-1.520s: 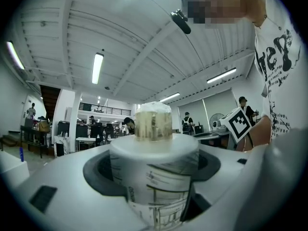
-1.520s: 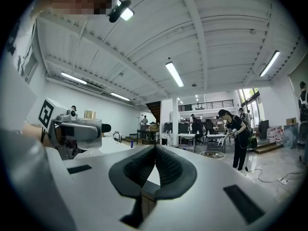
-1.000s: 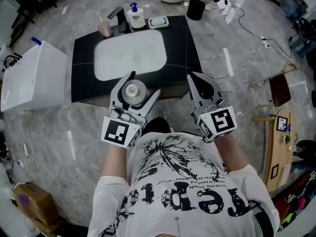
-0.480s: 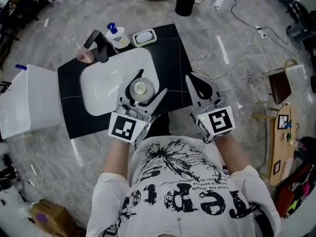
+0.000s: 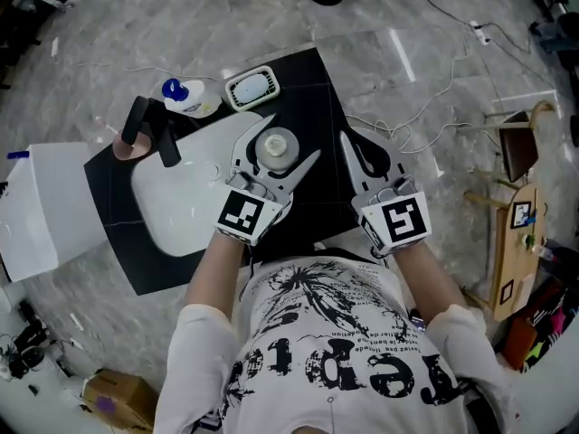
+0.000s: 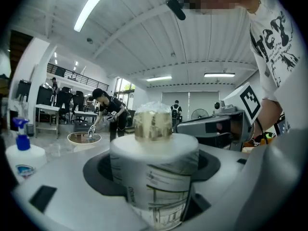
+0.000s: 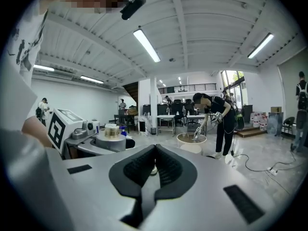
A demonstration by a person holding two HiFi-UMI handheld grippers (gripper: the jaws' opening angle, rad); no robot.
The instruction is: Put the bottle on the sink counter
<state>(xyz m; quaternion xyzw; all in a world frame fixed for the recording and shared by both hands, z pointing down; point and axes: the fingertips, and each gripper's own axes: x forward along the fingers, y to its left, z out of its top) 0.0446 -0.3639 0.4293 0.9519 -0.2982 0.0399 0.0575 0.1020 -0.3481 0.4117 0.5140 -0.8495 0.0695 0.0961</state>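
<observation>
The black worktop is the biggest thing; it carries a white basin and stands beside a white box on its left. The left gripper is over the right edge of the basin, and its jaws are clamped on the bottle, one jaw on each side of the white body. The bottle is upright, with a printed label and a pale cap wrapped in clear film. I cannot tell if its bottom touches the worktop. The right gripper is just beside it over the bare black surface, with the jaws pressed together and nothing between them. At the far edge stand a black faucet, a soap dish, a pump bottle with a blue head and a pink cup.
</observation>
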